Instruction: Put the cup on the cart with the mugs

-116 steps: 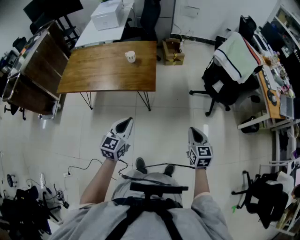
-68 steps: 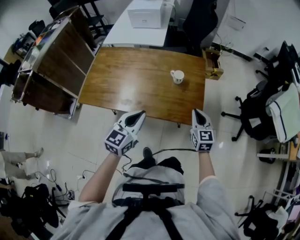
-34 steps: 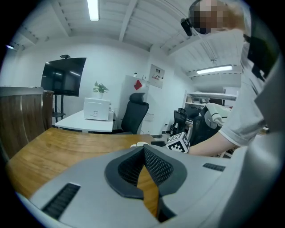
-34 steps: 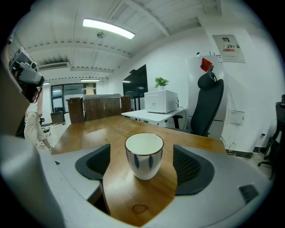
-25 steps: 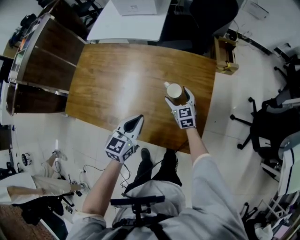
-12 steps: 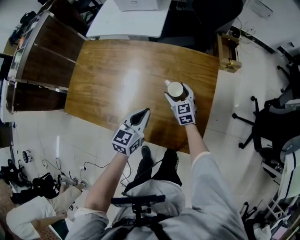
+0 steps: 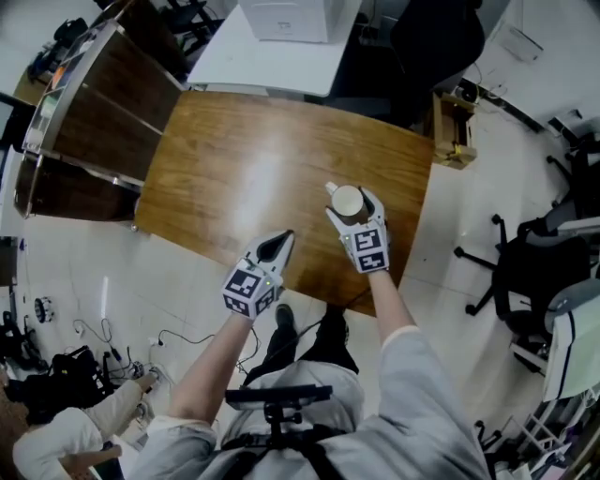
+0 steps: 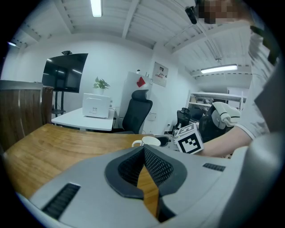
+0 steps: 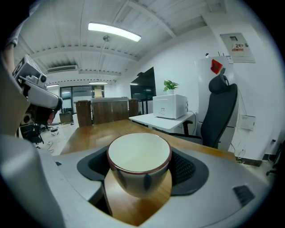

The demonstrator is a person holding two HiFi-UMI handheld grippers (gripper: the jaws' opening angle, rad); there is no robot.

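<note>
Right gripper (image 7: 351,210), arm outstretched, just closed on cup (image 9: 139,169) (over table (image 7: 244,150))

My right tool (image 7: 352,204), its jaws just closed in, clamps the cup (image 9: 139,165); my left tool (image 7: 278,244) hangs beside it, jaws together.

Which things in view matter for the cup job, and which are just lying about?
Job: cup, right hand-held gripper (jaws just closed on it), wooden cart.
Lying about: white box, office chair, wooden crate.

Cup (image 9: 139,165) cream, brown rim, dark stripes; table (image 7: 234,159) woodgrain brown.
</note>
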